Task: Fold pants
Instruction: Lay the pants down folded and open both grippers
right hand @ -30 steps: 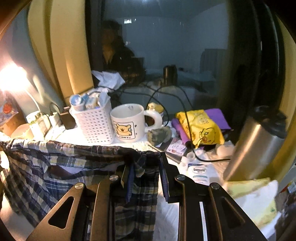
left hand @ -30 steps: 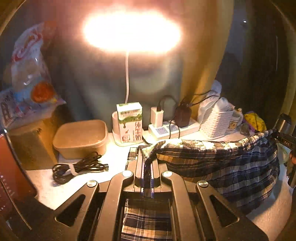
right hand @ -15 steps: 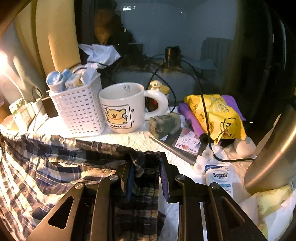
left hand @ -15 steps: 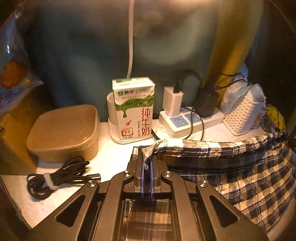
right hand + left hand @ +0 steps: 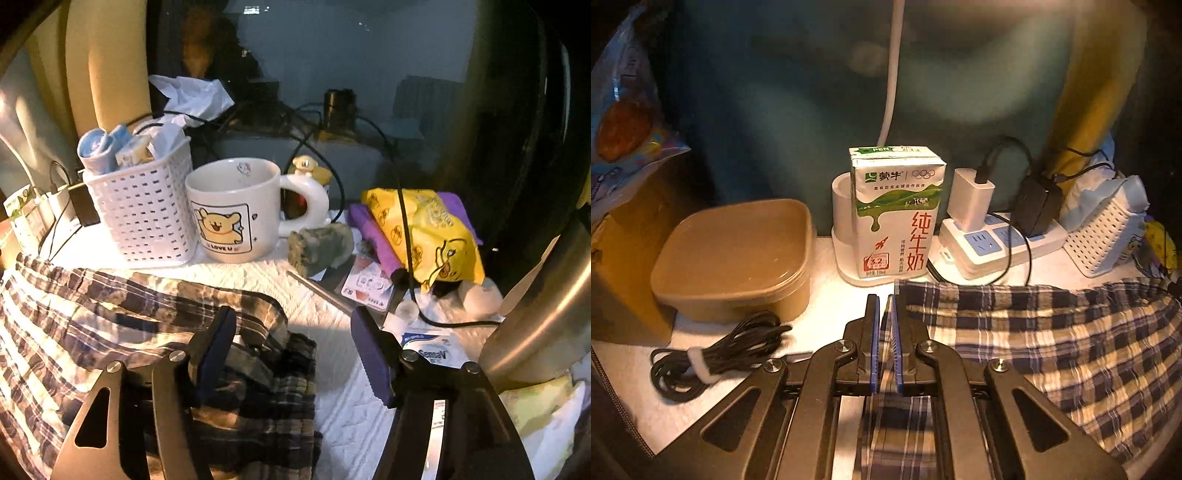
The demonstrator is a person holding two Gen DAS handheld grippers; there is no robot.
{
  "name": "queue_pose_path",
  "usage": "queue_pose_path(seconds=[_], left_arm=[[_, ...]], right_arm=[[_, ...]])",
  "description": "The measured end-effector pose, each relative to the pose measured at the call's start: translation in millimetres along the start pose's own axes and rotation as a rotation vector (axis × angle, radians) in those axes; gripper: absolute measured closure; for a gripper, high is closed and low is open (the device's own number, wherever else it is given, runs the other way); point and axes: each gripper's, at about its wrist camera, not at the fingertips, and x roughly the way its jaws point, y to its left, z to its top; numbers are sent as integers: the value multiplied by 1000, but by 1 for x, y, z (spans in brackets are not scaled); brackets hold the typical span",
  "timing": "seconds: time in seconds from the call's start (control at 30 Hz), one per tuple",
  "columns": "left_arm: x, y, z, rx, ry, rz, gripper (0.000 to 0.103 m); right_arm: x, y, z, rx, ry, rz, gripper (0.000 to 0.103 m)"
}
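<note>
The plaid pants [image 5: 1052, 339] lie spread on the white table cover, the waist edge running toward the milk carton. My left gripper [image 5: 883, 299] sits at the pants' left corner. Its jaws are opening by a narrow slit, and the cloth lies flat under and between them, no longer pinched. In the right wrist view the pants [image 5: 92, 314] lie crumpled at the lower left. My right gripper [image 5: 293, 317] is opening wide. The cloth rests against its left finger [image 5: 218, 339] and neither pad presses on it.
A milk carton [image 5: 895, 210], power strip [image 5: 990, 243], brown lidded box [image 5: 735, 254] and coiled cable [image 5: 716, 350] stand behind the left gripper. Past the right gripper are a white basket [image 5: 144, 210], mug [image 5: 232, 210], yellow packet [image 5: 424, 229] and steel flask [image 5: 535, 314].
Both grippers came down and forward to the table with the pants. The right jaws then sprang apart and dropped the cloth. The left jaws parted slightly and the bunched corner fell flat.
</note>
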Motion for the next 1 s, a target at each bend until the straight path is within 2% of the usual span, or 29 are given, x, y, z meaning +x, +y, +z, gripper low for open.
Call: queue_pose_path(seconds=[0.1, 0.13, 0.17, 0.23, 0.57, 0.87, 1.0], left_arm=[[-18, 1, -7, -3, 0, -14, 94], [-25, 1, -10, -4, -2, -19, 84], [-28, -1, -13, -3, -4, -23, 68], [-44, -6, -22, 1, -15, -38, 59], [-101, -43, -77, 39, 1, -131, 59], [-126, -72, -134, 35, 61, -206, 59], [-133, -97, -154, 86, 85, -248, 59]], right_arm=[[-10, 0, 0, 8, -10, 3, 36], [-13, 0, 0, 9, -14, 4, 36], [-19, 1, 0, 10, -20, 5, 35], [-28, 1, -2, 12, -26, 9, 35], [-82, -5, -33, 30, -37, 8, 33], [-106, -6, -72, 25, 7, 34, 28], [-109, -6, -86, 22, 29, 54, 28]])
